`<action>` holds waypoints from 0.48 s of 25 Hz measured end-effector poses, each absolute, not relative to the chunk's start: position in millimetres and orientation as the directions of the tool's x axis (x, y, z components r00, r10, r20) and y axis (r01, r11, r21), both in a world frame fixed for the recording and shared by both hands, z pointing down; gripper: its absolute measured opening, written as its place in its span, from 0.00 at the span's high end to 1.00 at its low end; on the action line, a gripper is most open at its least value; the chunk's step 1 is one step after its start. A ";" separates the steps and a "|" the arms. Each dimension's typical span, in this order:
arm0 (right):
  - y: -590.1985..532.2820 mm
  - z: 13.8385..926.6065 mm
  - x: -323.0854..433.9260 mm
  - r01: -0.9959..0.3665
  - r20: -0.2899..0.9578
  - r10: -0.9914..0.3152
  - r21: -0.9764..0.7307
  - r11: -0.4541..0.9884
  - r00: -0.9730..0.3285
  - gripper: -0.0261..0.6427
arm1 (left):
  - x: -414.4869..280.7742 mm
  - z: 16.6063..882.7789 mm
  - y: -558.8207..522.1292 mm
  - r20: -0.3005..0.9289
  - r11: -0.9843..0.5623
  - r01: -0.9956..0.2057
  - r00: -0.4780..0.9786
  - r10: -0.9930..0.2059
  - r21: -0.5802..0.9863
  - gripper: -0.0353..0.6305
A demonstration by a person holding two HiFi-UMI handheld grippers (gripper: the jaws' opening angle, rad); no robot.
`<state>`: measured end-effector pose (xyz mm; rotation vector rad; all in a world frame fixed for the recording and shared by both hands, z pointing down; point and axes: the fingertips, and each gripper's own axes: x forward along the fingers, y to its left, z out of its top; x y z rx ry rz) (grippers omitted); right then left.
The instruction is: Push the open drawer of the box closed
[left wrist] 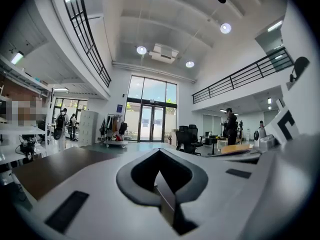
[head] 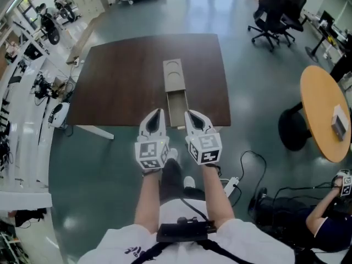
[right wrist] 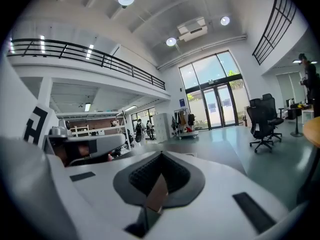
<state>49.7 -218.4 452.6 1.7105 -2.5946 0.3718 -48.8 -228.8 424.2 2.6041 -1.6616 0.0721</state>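
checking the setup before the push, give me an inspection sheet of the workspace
surface: dark brown table, bare apart from the box.
job's things: box lies lengthwise at mid-table; its drawer is pulled out toward the person.
clutter: nothing seen on the table.
grippers: left claw and right claw both shut, empty, flanking the drawer's front; contact cannot be told.
cables: power strip and loose cable on the floor, at the person's right.
surroundings: round table, office chairs, seated person.

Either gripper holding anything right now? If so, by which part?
Nothing is held. The left gripper and right gripper each have jaws together with nothing between them, flanking the open drawer's front end in the head view.
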 end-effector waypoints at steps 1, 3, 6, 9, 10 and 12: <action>-218.8 461.1 55.4 -0.913 0.152 -0.908 -0.197 0.358 -0.390 0.95 | -43.8 432.1 -232.7 0.074 -0.434 -0.901 0.434 -0.898 0.008 0.96; -217.2 477.0 68.9 -0.923 0.183 -0.915 -0.211 0.321 -0.360 0.95 | -33.4 448.4 -238.2 0.098 -0.465 -0.885 0.464 -0.881 0.015 0.96; -220.1 496.3 88.2 -0.934 0.222 -0.919 -0.229 0.275 -0.325 0.95 | -21.8 470.2 -247.5 0.137 -0.487 -0.870 0.493 -0.859 0.075 0.96; -224.3 517.2 108.1 -0.938 0.249 -0.923 -0.263 0.228 -0.294 0.95 | -10.0 490.3 -253.5 0.168 -0.491 -0.863 0.505 -0.847 0.119 0.96; -226.1 526.0 113.7 -0.936 0.260 -0.922 -0.282 0.212 -0.287 0.95 | -5.8 496.1 -255.0 0.176 -0.494 -0.860 0.510 -0.842 0.129 0.96; -228.5 547.8 121.6 -0.927 0.290 -0.915 -0.329 0.180 -0.280 0.95 | 2.4 506.4 -259.1 0.190 -0.505 -0.852 0.523 -0.831 0.137 0.96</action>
